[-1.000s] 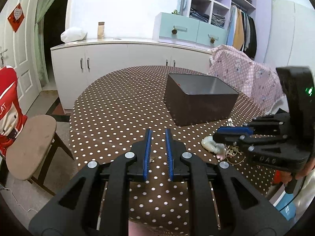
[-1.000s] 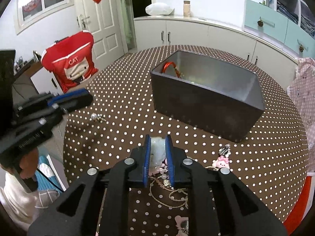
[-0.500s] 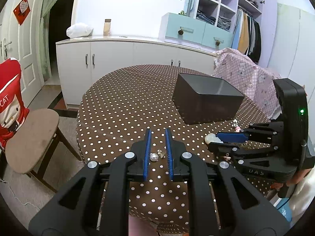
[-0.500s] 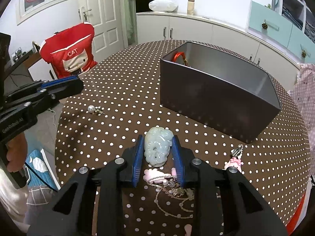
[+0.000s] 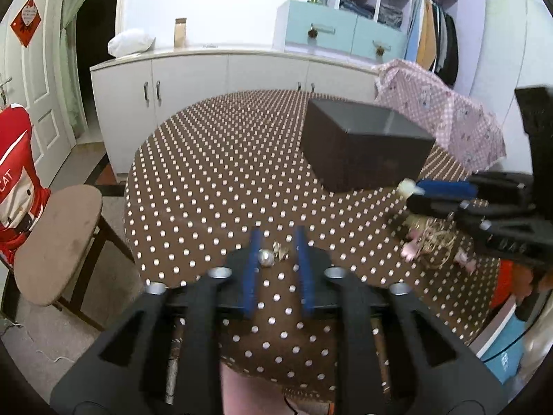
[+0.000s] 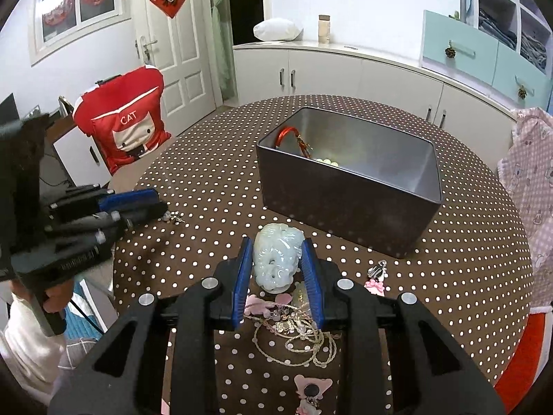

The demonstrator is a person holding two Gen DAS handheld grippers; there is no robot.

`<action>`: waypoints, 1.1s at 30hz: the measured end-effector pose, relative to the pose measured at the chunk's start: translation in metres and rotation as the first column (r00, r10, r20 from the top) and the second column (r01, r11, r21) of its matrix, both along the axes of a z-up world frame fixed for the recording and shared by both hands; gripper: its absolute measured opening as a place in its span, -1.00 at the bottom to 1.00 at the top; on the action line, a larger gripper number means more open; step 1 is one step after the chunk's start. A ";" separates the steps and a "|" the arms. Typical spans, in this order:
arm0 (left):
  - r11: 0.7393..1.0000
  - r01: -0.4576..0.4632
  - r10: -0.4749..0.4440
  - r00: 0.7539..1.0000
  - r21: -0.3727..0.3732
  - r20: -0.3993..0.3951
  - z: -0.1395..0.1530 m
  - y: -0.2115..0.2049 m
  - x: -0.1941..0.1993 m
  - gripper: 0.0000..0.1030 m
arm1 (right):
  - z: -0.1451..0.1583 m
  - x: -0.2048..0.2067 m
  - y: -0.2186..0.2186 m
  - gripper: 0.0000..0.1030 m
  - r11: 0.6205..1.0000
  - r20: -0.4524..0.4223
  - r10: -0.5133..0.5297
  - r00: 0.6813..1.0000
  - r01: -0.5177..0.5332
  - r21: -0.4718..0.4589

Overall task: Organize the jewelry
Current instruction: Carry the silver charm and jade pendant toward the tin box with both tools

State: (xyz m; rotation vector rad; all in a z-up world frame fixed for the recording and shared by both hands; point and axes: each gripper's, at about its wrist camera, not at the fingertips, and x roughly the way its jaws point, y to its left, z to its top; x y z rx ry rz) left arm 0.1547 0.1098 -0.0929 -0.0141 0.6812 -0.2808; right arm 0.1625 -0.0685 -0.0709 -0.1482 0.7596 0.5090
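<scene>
My right gripper (image 6: 277, 245) is shut on a pale green jade pendant (image 6: 274, 259), held just over a jewelry pile (image 6: 293, 328) of chains and pink charms. The dark metal box (image 6: 345, 173) stands behind it, with a red bangle (image 6: 287, 135) and pale beads (image 6: 326, 162) inside. My left gripper (image 5: 278, 238) is low over the table and its jaws are opening. A small pearl piece (image 5: 266, 257) lies on the cloth between the blue pads, and they do not press on it. The left wrist view shows the right gripper (image 5: 442, 190) beside the box (image 5: 359, 152).
The round table (image 5: 207, 173) has a brown polka-dot cloth. A stool (image 5: 58, 242) and a red-covered chair (image 6: 121, 128) stand to its left, and white cabinets (image 6: 345, 69) run behind it. A pink cloth-covered chair (image 5: 442, 121) is at the right. A crystal charm (image 6: 376, 269) lies near the box.
The left jaws have spread from nearly shut to wide around the pearl piece. The right jaws went from narrow to closed on the jade pendant, which now sits a little higher over the pile.
</scene>
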 end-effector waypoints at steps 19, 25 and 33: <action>0.994 -0.033 0.031 0.999 0.105 0.022 -0.012 -0.019 0.000 -0.78 | 0.007 -0.006 0.001 -0.48 1.000 0.017 0.009 1.000 -0.009 0.012; 0.995 -0.013 0.006 0.997 0.100 0.071 0.006 -0.032 -0.002 -0.78 | 0.015 -0.006 -0.007 -0.48 1.000 0.034 -0.011 0.999 0.010 0.024; 0.997 0.029 -0.039 0.989 0.076 0.140 0.034 -0.053 0.004 -0.77 | 0.029 0.002 -0.025 -0.48 0.998 0.063 -0.054 0.997 0.051 0.045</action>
